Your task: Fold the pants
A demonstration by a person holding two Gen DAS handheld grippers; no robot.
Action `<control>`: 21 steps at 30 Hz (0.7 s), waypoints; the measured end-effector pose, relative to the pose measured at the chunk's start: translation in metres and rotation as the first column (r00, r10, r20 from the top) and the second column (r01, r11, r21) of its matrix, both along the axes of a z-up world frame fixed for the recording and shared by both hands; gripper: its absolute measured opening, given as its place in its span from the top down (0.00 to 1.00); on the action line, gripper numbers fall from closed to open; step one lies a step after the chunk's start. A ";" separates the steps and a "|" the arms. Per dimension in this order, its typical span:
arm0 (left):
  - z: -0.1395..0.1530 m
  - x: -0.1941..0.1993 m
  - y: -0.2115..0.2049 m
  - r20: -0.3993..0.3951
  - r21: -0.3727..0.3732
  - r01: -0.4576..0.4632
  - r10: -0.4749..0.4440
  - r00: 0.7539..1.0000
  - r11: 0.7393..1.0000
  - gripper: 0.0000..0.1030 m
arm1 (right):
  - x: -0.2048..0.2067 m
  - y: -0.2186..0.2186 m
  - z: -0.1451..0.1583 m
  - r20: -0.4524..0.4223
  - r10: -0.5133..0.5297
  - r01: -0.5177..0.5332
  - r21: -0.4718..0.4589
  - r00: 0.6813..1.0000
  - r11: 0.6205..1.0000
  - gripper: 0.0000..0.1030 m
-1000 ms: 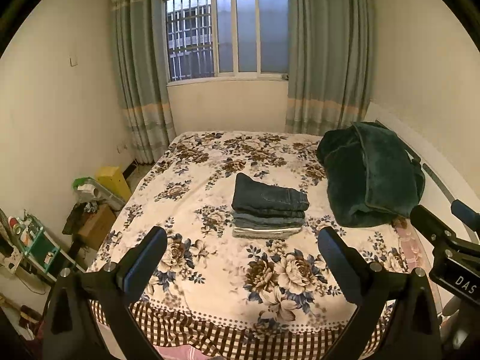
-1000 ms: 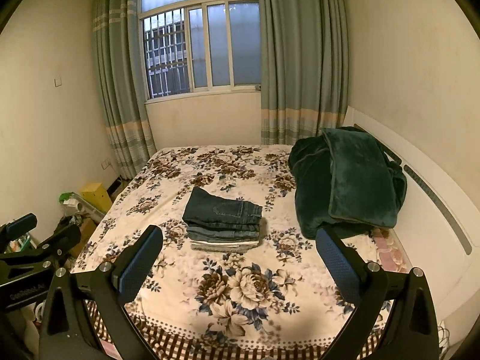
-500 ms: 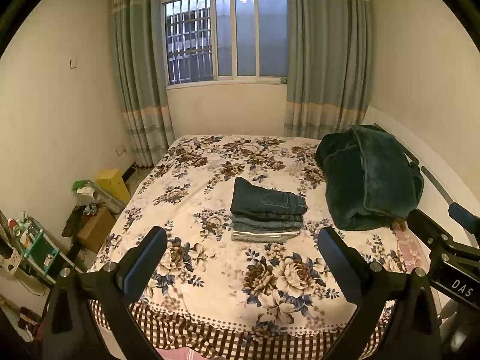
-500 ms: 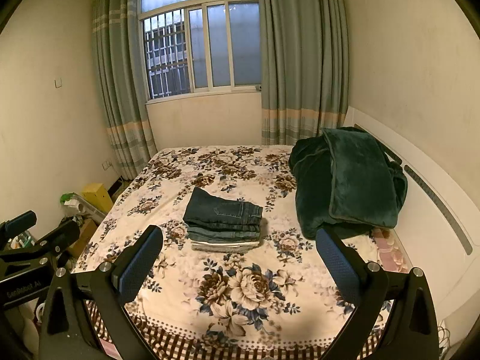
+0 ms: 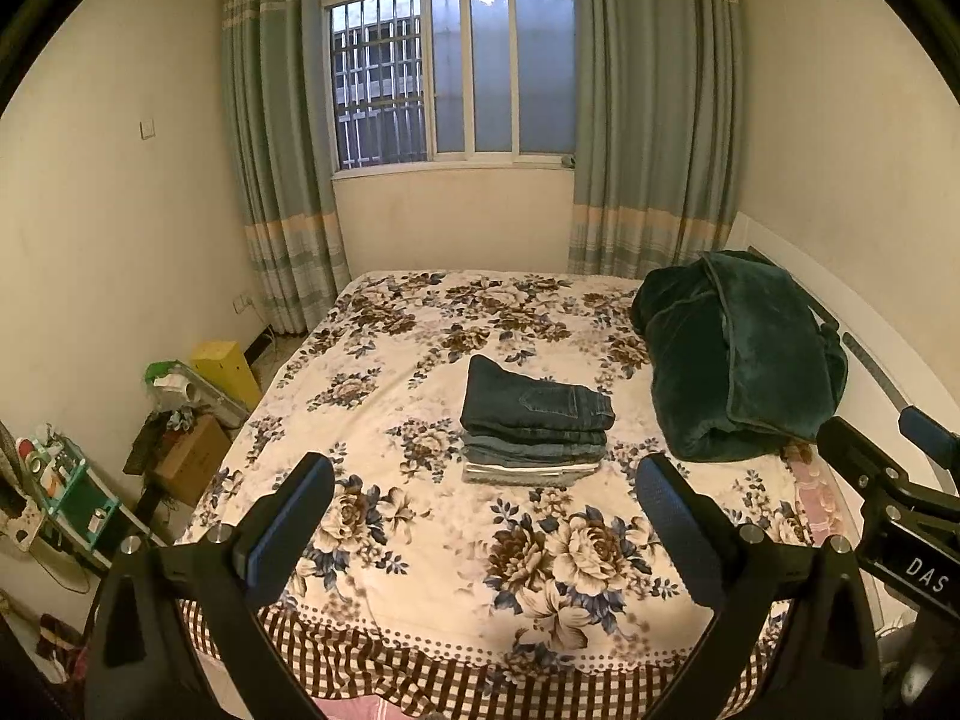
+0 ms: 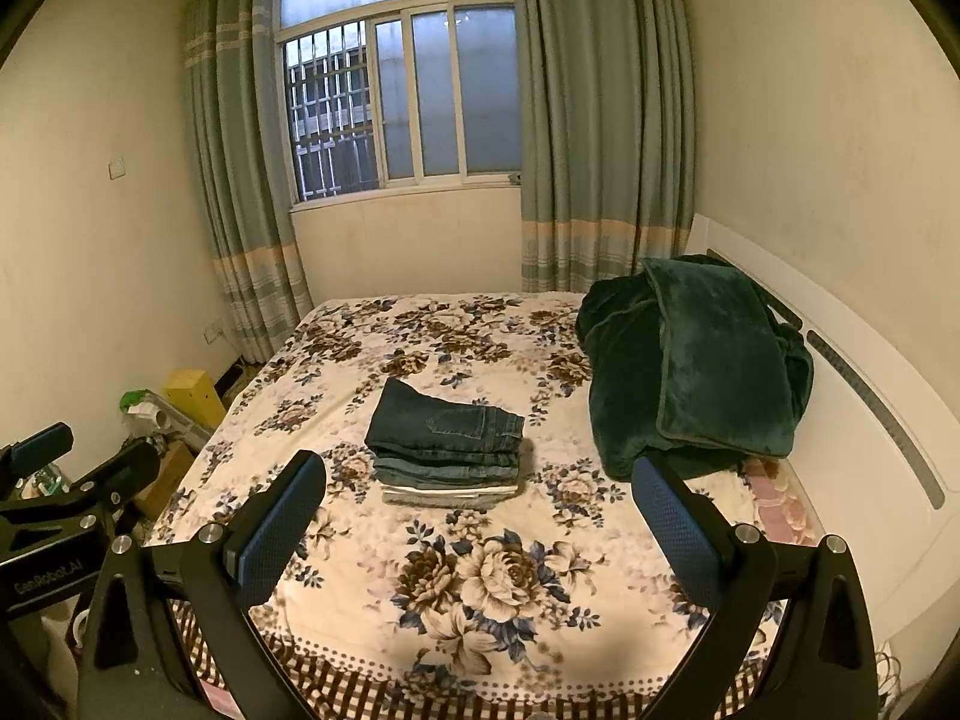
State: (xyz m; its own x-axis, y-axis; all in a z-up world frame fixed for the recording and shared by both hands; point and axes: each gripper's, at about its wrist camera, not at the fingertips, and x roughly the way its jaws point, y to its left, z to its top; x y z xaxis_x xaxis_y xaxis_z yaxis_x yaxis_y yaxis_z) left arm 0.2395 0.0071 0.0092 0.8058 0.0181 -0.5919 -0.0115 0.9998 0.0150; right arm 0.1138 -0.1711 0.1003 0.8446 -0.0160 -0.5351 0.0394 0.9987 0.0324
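The folded pants [image 5: 536, 405] lay atop a stack [image 5: 531, 462] of folded clothes near the middle of the bed [image 5: 420, 546], with a green blanket [image 5: 738, 360] heaped beside it. The left gripper [image 5: 483, 531] and right gripper [image 6: 480, 525] hung above the bed's near edge, jaws spread wide and empty.

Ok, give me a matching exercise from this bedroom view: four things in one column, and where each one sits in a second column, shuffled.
Things:
1. stack of folded pants
2. green blanket
3. yellow box
4. curtains

Places:
A. on the floor left of the bed
B. either side of the window
C. middle of the floral bedspread
D. heaped by the white headboard

Pairs: 1-C, 2-D, 3-A, 4-B
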 end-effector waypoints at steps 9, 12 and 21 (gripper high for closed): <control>0.002 0.001 -0.001 0.000 -0.003 -0.003 0.003 1.000 1.000 0.00 | 0.001 0.002 0.003 0.000 -0.002 0.002 -0.003 1.000 1.000 0.00; 0.000 0.000 0.001 0.001 -0.003 -0.003 0.003 1.000 1.000 0.00 | 0.001 0.002 0.003 -0.001 -0.001 0.001 -0.003 1.000 1.000 0.00; 0.002 0.001 0.000 0.008 -0.003 -0.005 0.005 1.000 1.000 0.00 | 0.001 0.002 0.003 0.000 -0.002 0.002 -0.002 1.000 1.000 0.00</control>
State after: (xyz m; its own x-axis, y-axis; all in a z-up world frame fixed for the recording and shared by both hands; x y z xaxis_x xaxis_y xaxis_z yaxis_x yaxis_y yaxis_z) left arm 0.2405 0.0076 0.0116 0.8101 0.0202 -0.5859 -0.0162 0.9998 0.0120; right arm 0.1152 -0.1694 0.1030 0.8446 -0.0183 -0.5350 0.0410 0.9987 0.0304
